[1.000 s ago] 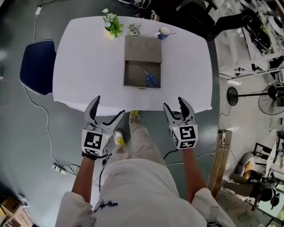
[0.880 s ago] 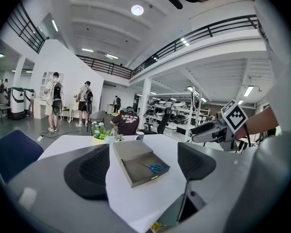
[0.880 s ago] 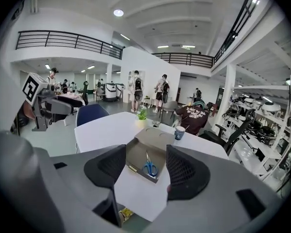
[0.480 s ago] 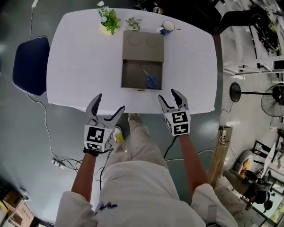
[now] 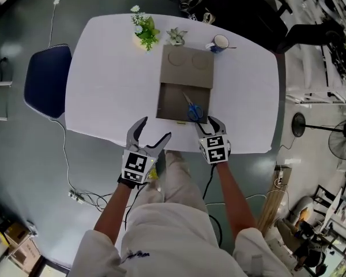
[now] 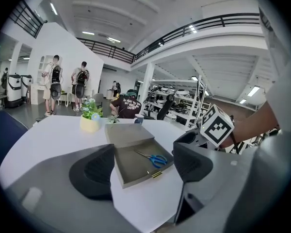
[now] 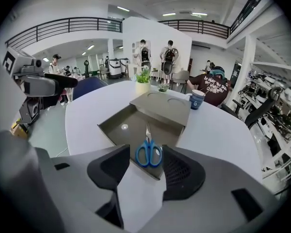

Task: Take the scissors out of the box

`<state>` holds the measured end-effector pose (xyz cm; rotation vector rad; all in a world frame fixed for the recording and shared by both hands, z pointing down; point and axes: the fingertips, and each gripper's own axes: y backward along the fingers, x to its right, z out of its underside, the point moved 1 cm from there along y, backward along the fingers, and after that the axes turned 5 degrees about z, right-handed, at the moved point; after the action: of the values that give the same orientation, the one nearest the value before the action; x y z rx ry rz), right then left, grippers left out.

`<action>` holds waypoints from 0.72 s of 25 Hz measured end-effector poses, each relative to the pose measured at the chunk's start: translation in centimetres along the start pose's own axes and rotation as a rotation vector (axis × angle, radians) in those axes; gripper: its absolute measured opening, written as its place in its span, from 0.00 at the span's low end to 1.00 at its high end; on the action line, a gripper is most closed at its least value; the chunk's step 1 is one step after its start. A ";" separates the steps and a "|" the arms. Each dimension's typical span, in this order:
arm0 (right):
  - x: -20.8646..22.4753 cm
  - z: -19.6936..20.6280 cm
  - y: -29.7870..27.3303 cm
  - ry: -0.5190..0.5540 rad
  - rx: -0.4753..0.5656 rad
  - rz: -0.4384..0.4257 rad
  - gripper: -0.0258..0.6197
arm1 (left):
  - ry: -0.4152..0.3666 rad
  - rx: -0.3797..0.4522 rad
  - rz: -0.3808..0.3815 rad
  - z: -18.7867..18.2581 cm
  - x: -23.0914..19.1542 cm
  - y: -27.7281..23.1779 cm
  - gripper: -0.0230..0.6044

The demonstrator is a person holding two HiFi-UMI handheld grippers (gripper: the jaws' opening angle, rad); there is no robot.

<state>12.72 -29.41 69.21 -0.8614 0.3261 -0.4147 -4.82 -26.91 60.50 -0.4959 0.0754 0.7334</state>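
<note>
Head view: the blue-handled scissors (image 5: 194, 109) lie inside the open grey box (image 5: 170, 100), by its near right corner, on the white table (image 5: 104, 85). The left gripper (image 5: 154, 128) hangs at the table's near edge, left of the box. The right gripper (image 5: 211, 127) is just before the box's near right corner. Left gripper view: its jaws stand wide apart, have just been closing, and have nothing between the pads; box and scissors lie ahead. Right gripper view: the jaws are apart, have likewise just been closing, and are empty. The scissors' handles show through the gap, beyond the tips, inside the box.
</note>
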 end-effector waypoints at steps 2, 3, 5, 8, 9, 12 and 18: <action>0.0 -0.2 -1.5 0.001 -0.014 -0.011 0.36 | -0.010 -0.021 0.010 0.5 -0.3 -1.0 0.63; 0.0 -0.1 -2.0 0.003 -0.021 -0.016 0.36 | -0.016 -0.030 0.015 0.7 -0.4 -1.4 0.63; 0.0 0.2 -3.2 0.016 -0.037 -0.027 0.35 | -0.018 -0.041 0.015 1.1 -0.8 -2.2 0.63; 0.0 0.7 -4.7 0.041 -0.069 -0.045 0.34 | -0.001 -0.044 0.002 1.9 -1.4 -3.2 0.61; 0.0 0.9 -5.3 0.050 -0.082 -0.049 0.33 | 0.008 -0.042 -0.001 2.0 -1.6 -3.5 0.61; 0.2 1.1 -6.8 0.066 -0.112 -0.057 0.32 | 0.018 -0.044 -0.002 2.4 -2.2 -4.4 0.59; -0.1 1.4 -8.4 0.095 -0.173 -0.060 0.31 | 0.007 -0.064 -0.007 3.0 -3.1 -5.1 0.54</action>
<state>11.42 -33.38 76.68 -1.0241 0.4292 -0.4895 -4.06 -30.68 65.99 -0.5600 0.0568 0.7292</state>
